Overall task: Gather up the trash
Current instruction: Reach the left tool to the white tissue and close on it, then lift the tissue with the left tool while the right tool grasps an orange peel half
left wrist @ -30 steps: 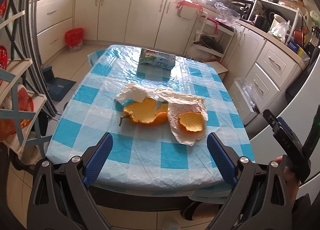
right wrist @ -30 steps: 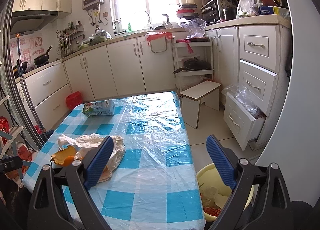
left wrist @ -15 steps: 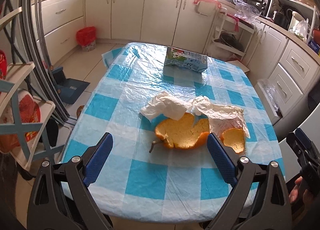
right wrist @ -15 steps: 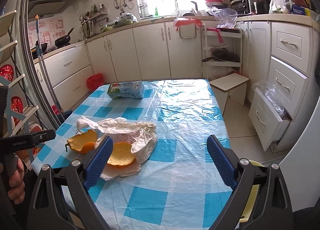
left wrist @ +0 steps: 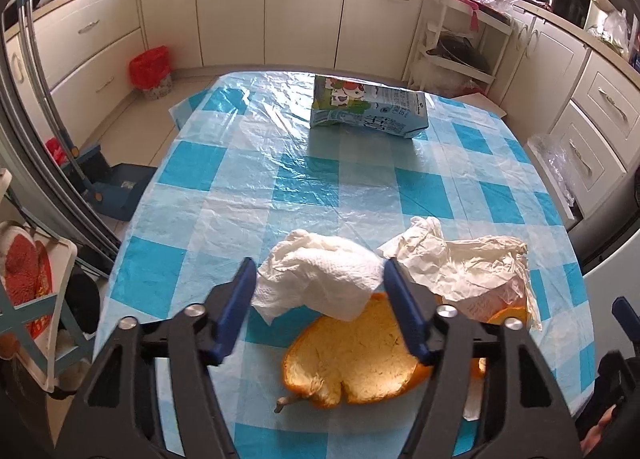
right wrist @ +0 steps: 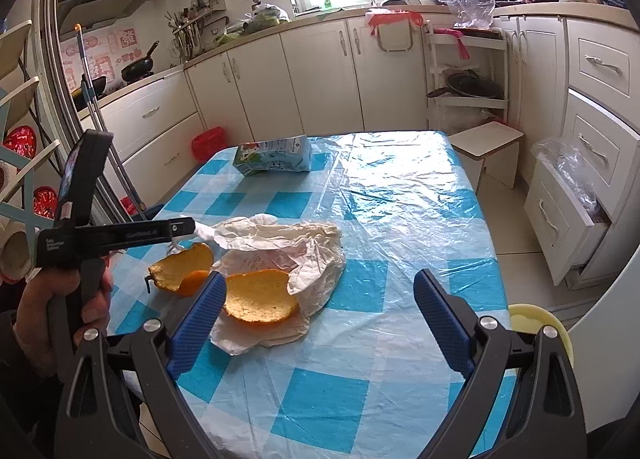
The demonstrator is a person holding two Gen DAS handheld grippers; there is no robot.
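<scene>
Kitchen table, blue-and-white checked plastic cloth [left wrist: 256, 163]: crumpled white paper towel [left wrist: 320, 279] being straddled by spread left gripper [left wrist: 320, 295]; right gripper [right wrist: 320, 319] being held wide, empty. Risk: orange peel [left wrist: 356, 355] beneath being dragged.

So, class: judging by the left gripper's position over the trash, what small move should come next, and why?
Probably close the left gripper on the crumpled white paper towel: its open blue fingers already flank the towel, which lies partly on the orange pomelo peel.
</scene>
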